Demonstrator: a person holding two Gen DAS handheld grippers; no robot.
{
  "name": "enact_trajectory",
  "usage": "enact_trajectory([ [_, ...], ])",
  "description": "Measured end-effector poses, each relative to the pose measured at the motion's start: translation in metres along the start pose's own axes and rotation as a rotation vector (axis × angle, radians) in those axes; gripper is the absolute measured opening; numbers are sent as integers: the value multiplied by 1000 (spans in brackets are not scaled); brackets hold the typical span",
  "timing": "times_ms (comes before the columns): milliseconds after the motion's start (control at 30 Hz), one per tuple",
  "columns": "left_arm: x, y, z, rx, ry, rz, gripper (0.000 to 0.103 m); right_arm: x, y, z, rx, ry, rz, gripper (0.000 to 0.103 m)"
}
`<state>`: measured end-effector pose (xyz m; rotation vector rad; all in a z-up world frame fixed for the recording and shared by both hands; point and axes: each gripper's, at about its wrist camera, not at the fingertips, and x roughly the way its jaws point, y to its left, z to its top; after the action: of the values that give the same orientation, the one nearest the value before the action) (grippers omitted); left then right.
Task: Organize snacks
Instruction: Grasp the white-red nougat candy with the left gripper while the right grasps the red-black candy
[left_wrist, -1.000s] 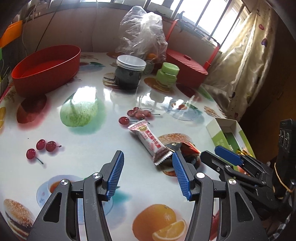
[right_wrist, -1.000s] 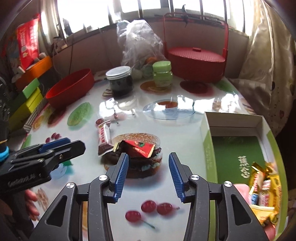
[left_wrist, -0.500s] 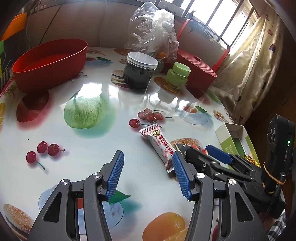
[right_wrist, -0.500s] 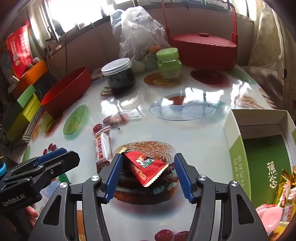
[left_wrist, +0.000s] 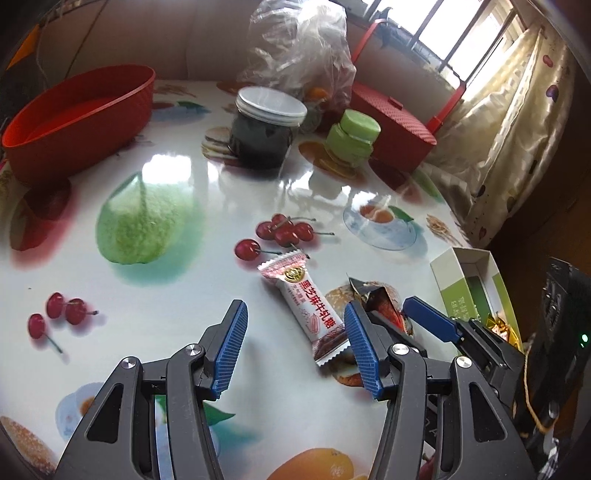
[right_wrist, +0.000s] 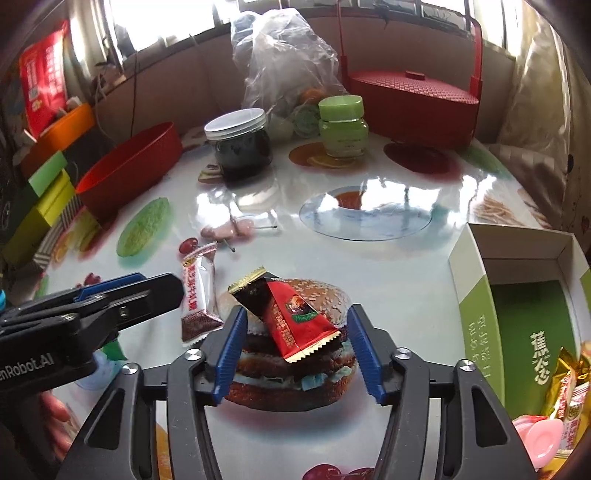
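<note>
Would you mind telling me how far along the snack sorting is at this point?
Partly done: several wrapped snacks already lie in the green-and-white box. In hand: the right gripper straddles the red triangular packet, its jaws just closing but not yet gripping; the left gripper hovers open by the white candy bar. Both pieces lie on the table, not yet boxed.

White candy bar (left_wrist: 309, 305): long sealed wrapper, red print, gold round logo near far end, brown band at near end, crimped ends. Lies flat on table, long axis running near-right to far-left.

Red packet (right_wrist: 295, 317): red and black foil, gold serrated edges; one end propped up, tilted. Just right of bar.

Green box (right_wrist: 476, 306): open top, white inside, at table's right edge. Wrapped snacks (right_wrist: 565, 380) piled in near end, gold and pink.
</note>
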<state>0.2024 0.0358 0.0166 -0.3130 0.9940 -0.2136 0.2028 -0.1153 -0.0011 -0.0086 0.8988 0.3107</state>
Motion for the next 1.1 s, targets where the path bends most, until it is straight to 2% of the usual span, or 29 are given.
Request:
enact_trajectory([
  [100, 4, -4, 1, 10, 1, 4, 56, -1, -4, -1, 6, -8, -12, 36],
  [233, 11, -9, 0, 23, 21, 24, 56, -3, -9, -2, 24, -15, -3, 34],
  [400, 11, -10, -1, 24, 14, 41, 56, -4, -10, -3, 32, -22, -13, 21],
  [700, 14, -17, -2, 65, 8, 104, 55, -10, -16, -5, 64, -37, -14, 17],
  [733, 15, -18, -2, 71, 4, 113, 53, -11, -16, -6, 67, -38, -15, 17],
  [800, 15, -19, -3, 80, 1, 127, 35, -12, -17, -7, 72, -40, -13, 17],
  [867, 15, -19, -3, 89, -3, 136, 32, -14, -18, -8, 80, -41, -10, 16],
  [933, 15, -18, -3, 86, -4, 128, 23, -15, -19, -9, 87, -41, -6, 16],
  [1100, 14, -15, -6, 77, -16, 126, 21, -18, -21, -11, 98, -41, -9, 8],
])
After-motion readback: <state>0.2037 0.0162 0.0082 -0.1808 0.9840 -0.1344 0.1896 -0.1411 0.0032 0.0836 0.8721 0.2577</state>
